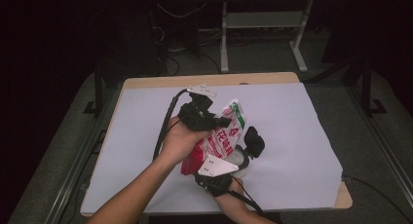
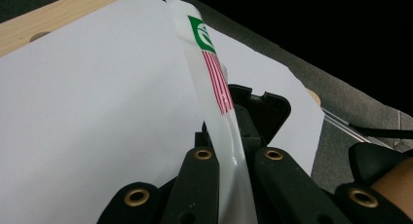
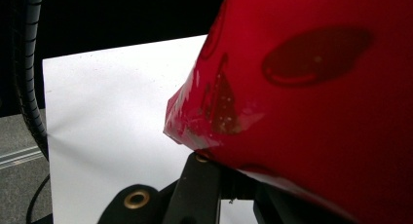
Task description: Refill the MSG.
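White paper covers the wooden worktop — grey carpet and dark desk legs lie beyond it. Above the paper's middle, the left tongs pinch the bag at its top edge; the right tongs clamp its red lower end.

The bag hangs above the middle of the sheet covering the table, between the left gripper behind it and the right gripper in front

Red and white snack bag, red print too blurred to read, green logo illegible
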`<state>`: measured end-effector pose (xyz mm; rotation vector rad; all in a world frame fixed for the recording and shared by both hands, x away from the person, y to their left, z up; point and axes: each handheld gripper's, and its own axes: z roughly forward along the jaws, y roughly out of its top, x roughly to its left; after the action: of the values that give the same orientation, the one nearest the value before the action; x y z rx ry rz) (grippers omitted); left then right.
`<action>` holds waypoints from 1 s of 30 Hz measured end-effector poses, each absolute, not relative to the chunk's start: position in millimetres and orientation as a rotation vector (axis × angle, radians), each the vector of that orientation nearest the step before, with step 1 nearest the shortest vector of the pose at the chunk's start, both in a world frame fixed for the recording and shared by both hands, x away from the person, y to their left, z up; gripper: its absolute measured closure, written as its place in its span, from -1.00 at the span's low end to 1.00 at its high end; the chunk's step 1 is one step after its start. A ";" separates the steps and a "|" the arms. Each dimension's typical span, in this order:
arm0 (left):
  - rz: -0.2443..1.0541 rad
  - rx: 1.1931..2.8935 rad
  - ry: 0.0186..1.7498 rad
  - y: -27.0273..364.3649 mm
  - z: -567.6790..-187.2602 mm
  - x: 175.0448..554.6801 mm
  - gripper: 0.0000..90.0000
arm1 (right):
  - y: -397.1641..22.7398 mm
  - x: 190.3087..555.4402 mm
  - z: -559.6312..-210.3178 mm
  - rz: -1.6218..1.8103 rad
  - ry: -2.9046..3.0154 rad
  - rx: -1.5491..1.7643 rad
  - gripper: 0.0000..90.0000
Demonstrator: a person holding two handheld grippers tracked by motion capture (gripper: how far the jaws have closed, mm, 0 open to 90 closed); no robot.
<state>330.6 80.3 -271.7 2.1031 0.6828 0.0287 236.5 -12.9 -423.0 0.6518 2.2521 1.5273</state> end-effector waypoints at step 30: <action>0.023 2.109 0.676 79.6 -272.2 331.5 1.00 | -12.7 236.0 -422.8 1.530 2.251 0.641 1.00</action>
<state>331.5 79.6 -272.2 2.1087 0.6755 0.0231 236.0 -12.7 -422.8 0.6411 2.2509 1.5302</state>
